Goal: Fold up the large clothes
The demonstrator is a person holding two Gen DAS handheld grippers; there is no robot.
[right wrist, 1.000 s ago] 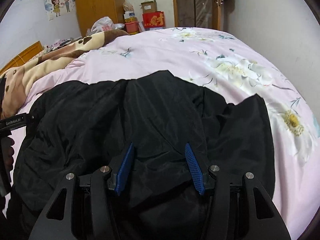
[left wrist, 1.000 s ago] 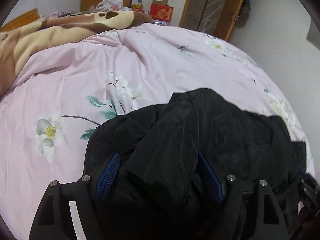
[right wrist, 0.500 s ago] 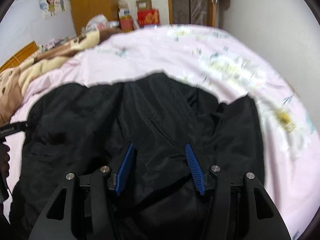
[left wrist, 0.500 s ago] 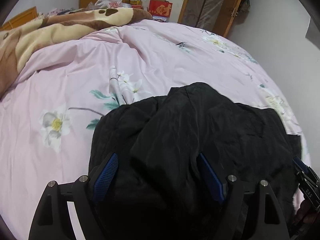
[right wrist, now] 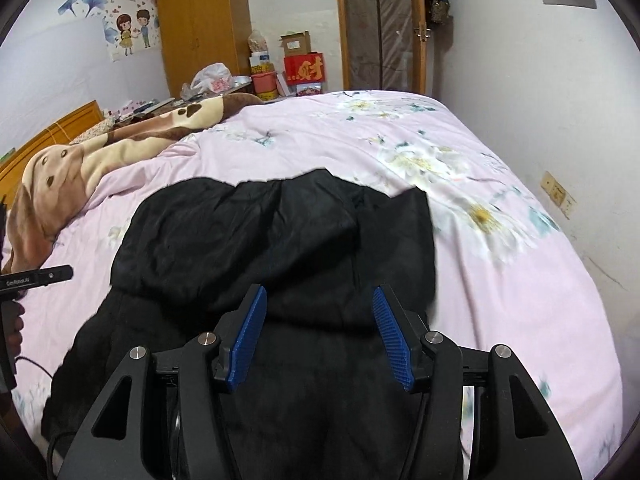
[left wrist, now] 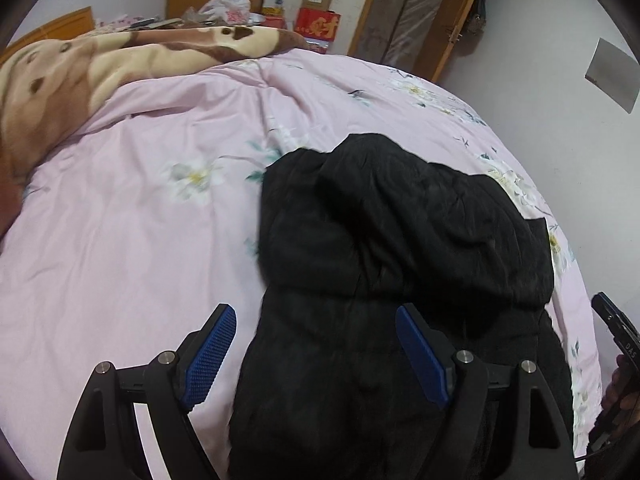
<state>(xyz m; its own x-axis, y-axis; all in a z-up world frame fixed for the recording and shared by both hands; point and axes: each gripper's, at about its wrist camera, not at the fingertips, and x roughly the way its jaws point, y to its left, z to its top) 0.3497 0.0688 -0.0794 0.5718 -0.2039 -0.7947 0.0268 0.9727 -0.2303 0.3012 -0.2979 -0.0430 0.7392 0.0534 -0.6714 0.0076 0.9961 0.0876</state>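
Observation:
A large black padded jacket [left wrist: 400,248] lies folded over itself on the pink floral bedspread [left wrist: 140,208]. It also shows in the right wrist view [right wrist: 280,240]. My left gripper [left wrist: 316,332] is open and empty above the jacket's near left edge; its left finger is over the bedspread. My right gripper [right wrist: 320,320] is open and empty above the jacket's near middle. Neither touches the cloth that I can see. The jacket's near part is hidden behind the gripper bodies.
A brown and cream blanket [left wrist: 100,64] is bunched at the bed's far left. Boxes and a red carton [right wrist: 304,68] stand beyond the bed by a wooden wardrobe [right wrist: 200,24] and a door. A wall runs along the bed's right side.
Both grippers have lifted and pulled back from the jacket, which was between their fingers. The left one has shifted left, so its left finger now hangs over bedspread. The folded jacket lies flatter.

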